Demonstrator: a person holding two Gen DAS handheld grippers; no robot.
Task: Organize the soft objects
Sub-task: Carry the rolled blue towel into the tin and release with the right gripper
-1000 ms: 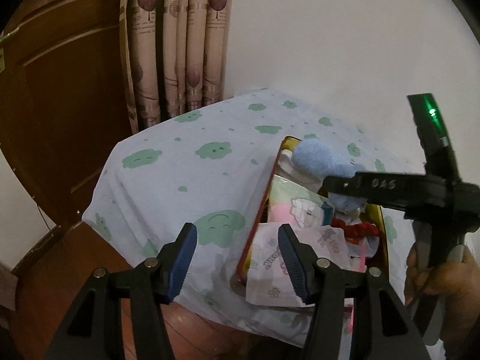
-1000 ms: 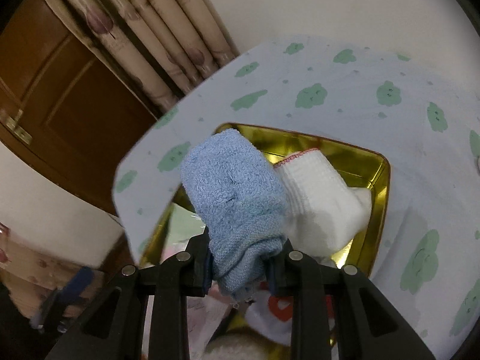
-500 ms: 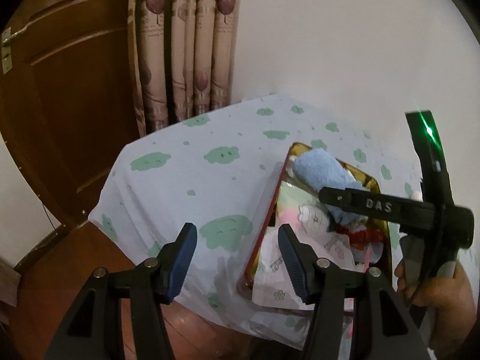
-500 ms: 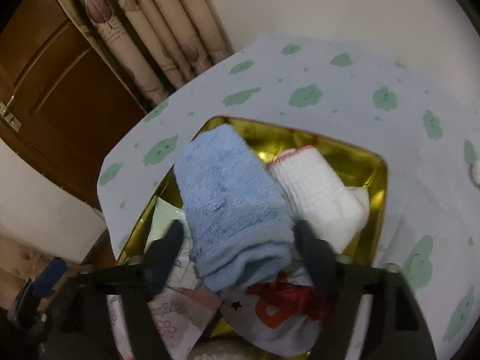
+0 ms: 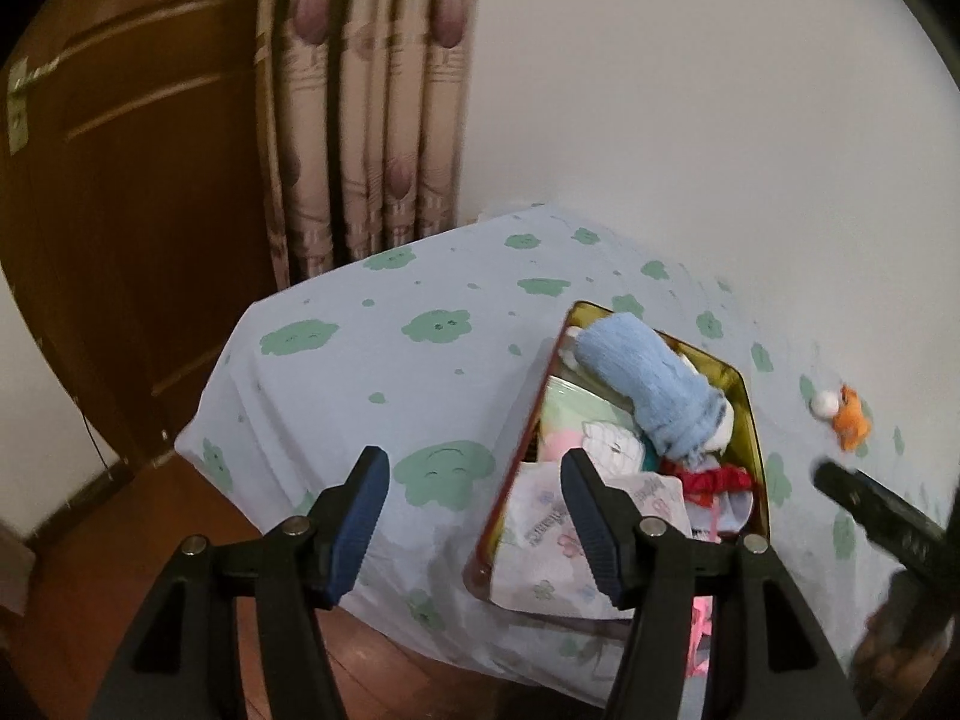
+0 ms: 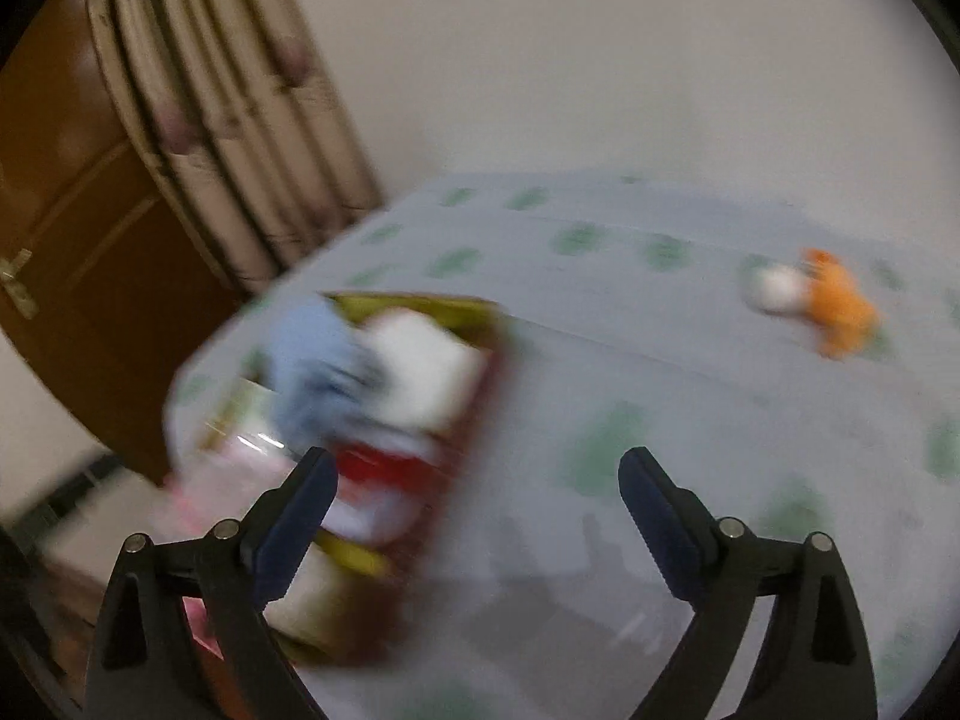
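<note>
A gold tin tray (image 5: 753,420) on the cloud-print table holds a rolled blue towel (image 5: 645,381), a white cloth, tissue packs (image 5: 552,531) and a red item (image 5: 717,480). In the blurred right wrist view the tray (image 6: 480,396) with the blue towel (image 6: 318,360) and white cloth (image 6: 420,366) lies left of my right gripper (image 6: 477,504), which is open and empty. An orange and white plush toy (image 6: 822,300) lies far right on the table; it also shows in the left wrist view (image 5: 843,414). My left gripper (image 5: 474,504) is open and empty at the table's near edge.
A brown wooden door (image 5: 120,210) and patterned curtains (image 5: 360,120) stand behind the table's left side. A white wall runs behind the table. The cloud-print tablecloth (image 5: 360,372) hangs over the near edge above a wooden floor (image 5: 90,588).
My right gripper opened, left the blue towel lying in the tray, and swung right and back. The left gripper pulled back a little.
</note>
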